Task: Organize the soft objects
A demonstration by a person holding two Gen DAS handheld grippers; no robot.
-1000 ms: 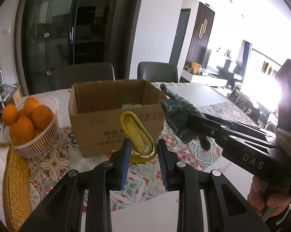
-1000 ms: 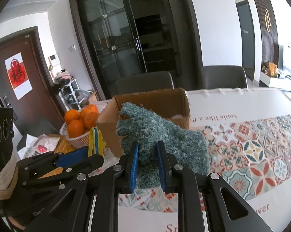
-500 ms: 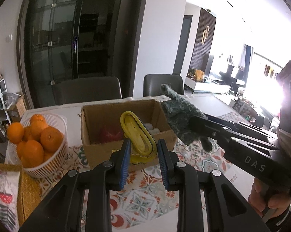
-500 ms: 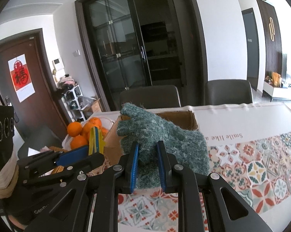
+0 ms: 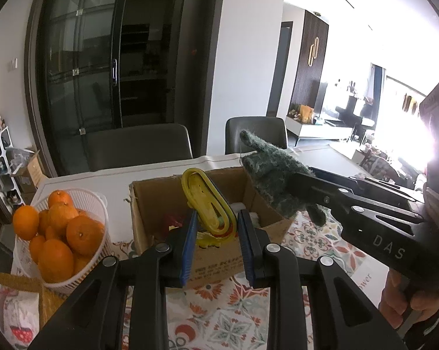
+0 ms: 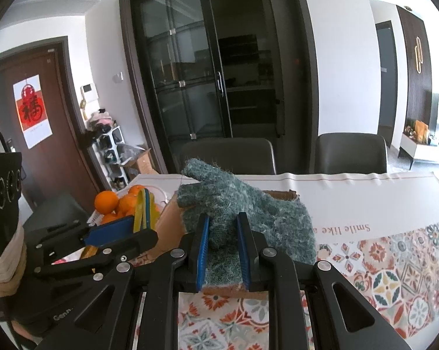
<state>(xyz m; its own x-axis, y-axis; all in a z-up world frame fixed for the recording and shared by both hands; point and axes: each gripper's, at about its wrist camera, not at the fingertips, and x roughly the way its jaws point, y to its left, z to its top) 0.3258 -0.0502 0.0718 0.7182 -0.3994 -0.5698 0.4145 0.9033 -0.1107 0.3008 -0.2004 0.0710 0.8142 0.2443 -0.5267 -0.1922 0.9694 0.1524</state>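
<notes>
My left gripper [image 5: 215, 227] is shut on a yellow soft plastic object [image 5: 207, 201] and holds it over the near edge of an open cardboard box [image 5: 161, 201]. My right gripper [image 6: 221, 233] is shut on a fuzzy teal-green glove [image 6: 237, 201] and holds it above the box's right side; the glove also shows in the left wrist view [image 5: 274, 180]. A red item [image 5: 172, 221] and a white item [image 5: 238, 207] lie inside the box. In the right wrist view the box [image 6: 169, 221] is mostly hidden behind the glove.
A white basket of oranges [image 5: 59, 224] stands left of the box. A patterned tablecloth [image 6: 394, 265] covers the table. Two dark chairs [image 5: 137, 145] stand behind the table. A woven yellow mat [image 5: 47, 300] and a printed bag [image 5: 18, 318] lie at the near left.
Both grippers have risen and moved toward the box with their objects still held. The box's inside has come into view from above.
</notes>
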